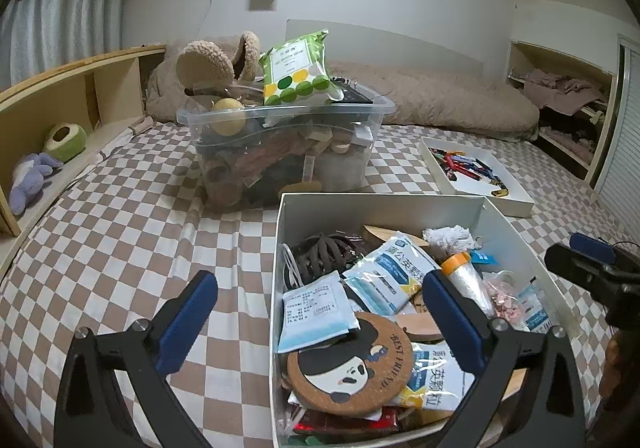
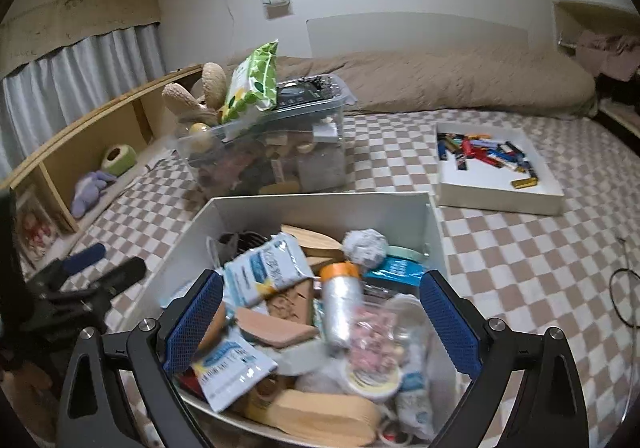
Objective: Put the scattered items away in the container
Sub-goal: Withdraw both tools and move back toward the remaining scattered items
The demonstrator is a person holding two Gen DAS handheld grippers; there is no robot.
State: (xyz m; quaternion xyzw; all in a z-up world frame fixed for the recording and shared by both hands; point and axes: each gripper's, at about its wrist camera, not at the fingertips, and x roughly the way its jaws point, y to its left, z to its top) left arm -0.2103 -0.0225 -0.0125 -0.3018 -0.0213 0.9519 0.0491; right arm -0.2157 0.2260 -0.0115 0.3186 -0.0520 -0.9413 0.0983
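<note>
Checkered bed: both tongs tilted down (jaws wide, empty).

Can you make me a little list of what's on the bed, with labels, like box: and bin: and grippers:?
surface: checkered bed
white box: full of packets, a panda coaster, a roll with an orange cap
clear bin: behind the box, heaped, green packet on top
tray: right of the bin, holds small colourful items
shelf: purple toy
left gripper: open, holding nothing
right gripper: open, holding nothing, over the box
</note>
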